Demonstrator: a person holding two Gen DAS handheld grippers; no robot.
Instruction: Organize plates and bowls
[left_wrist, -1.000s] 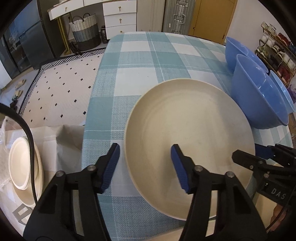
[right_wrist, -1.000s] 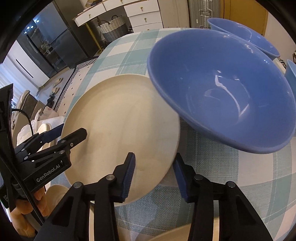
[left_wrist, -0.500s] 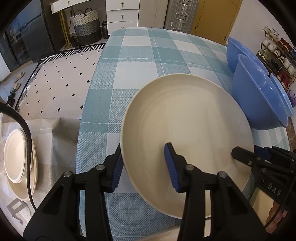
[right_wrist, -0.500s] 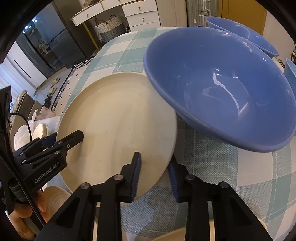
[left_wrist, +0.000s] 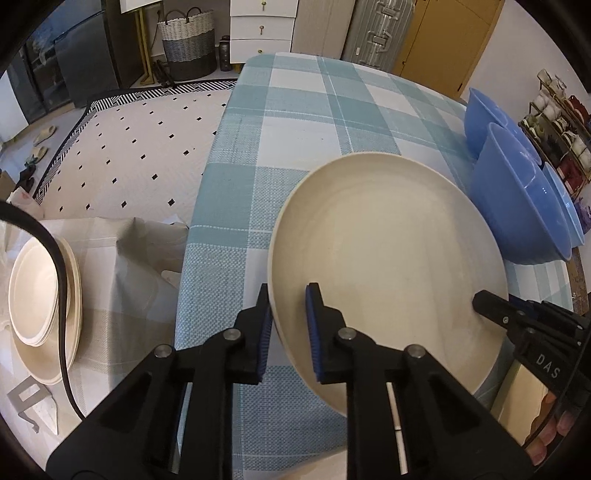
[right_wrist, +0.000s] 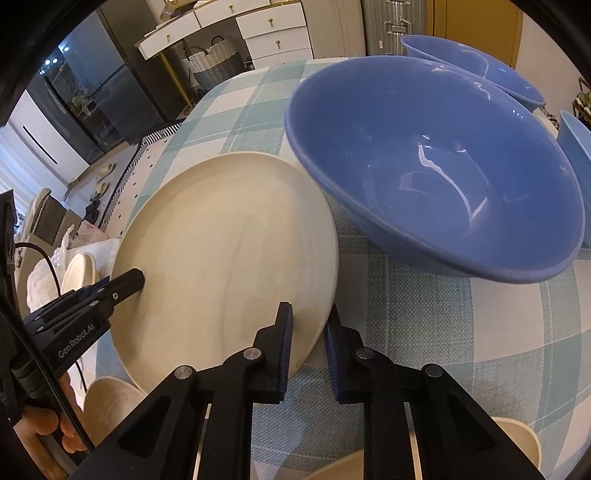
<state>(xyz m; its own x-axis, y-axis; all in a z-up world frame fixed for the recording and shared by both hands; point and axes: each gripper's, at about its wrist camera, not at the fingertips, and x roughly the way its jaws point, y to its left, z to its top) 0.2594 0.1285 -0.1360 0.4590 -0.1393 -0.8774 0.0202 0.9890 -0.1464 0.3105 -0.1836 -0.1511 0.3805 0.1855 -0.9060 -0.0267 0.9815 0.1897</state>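
I have both tongs clamped on the cream plate (left_wrist: 388, 251), left tongs (left_wrist: 286, 325) on its left rim and right tongs (right_wrist: 308, 339) on its right rim, their jaws having just closed; the plate sits near the counter's (left_wrist: 295, 122) front edge beside three loose blue bowls (right_wrist: 436, 162). A plate stack (left_wrist: 40, 295) waits off the counter's left edge, so most sorting looks undone.
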